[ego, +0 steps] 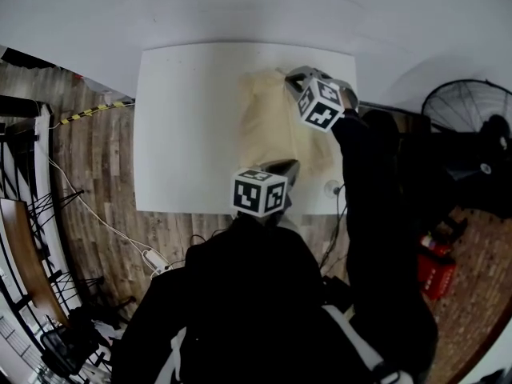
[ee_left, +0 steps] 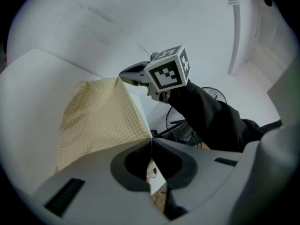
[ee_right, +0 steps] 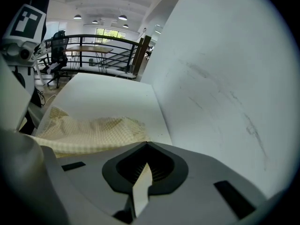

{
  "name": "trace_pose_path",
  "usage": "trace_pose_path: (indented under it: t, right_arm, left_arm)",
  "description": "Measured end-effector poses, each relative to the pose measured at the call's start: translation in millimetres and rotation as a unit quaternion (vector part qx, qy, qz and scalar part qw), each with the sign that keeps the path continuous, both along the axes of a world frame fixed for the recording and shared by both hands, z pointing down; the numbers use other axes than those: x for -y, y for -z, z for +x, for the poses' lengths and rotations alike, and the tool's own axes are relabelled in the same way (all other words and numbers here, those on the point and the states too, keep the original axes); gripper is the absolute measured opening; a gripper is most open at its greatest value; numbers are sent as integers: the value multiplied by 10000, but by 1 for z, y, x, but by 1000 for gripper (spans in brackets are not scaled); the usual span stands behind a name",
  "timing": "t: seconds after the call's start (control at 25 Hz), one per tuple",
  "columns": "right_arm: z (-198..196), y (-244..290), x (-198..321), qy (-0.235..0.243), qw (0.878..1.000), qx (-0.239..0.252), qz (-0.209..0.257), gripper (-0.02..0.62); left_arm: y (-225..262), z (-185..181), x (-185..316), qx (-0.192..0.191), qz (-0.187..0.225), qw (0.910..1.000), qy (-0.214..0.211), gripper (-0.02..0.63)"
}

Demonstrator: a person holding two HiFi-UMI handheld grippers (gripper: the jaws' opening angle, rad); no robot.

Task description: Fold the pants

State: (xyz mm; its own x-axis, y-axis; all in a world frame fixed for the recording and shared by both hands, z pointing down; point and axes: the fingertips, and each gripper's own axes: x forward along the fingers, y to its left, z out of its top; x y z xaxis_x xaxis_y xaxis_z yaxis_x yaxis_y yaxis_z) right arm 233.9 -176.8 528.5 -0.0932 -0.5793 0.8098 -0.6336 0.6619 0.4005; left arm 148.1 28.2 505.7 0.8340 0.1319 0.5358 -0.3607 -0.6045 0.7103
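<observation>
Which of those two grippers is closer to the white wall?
Right. The right gripper holds the pants at the table's far edge, by the wall; the left gripper holds them at the near edge.

a white table (ego: 184,118) fills the middle of the head view, on a wooden floor (ego: 104,182) and against a white wall (ego: 240,6). at left, yellow-black tape (ego: 92,112) crosses the boards. lower down lies a white power strip (ego: 156,260) with a thin cable (ego: 72,190). a black fan (ego: 466,114) stands at right, with a red object (ego: 436,266) below it. the upper left of the right gripper view shows a black railing (ee_right: 103,50), an office chair (ee_right: 58,50) and ceiling lights (ee_right: 122,17).
</observation>
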Motion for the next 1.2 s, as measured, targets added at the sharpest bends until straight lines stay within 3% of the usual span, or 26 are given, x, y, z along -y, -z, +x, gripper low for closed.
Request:
trace_pose_path:
  t: [0.32,0.68,1.04,1.16,1.2]
  right_arm:
    - [47,-42,-21,-465,9983,-74,-332,2]
    - [61,-86,-27,-565,9975,-52,-428,2]
    - [67,-121,-33,-867,9937,262,-654,2]
    - [66,-122,-40,-1116,9885,685,-763,12]
    - [68,-120,-42,-1242,9853,895,-756,48]
  left_arm:
    - [-16,53,-15,-146,-556,9979,-315,8]
    - [-58,101,-30,-423,-1593,9863,111,9]
    - [-101,126,-43,-169,-1633,9863,-126,9]
    - [-107,125,-58,-42,-1696,9841,-525,120]
    - [-106,122,-61,-56,-1725,9831,-615,134]
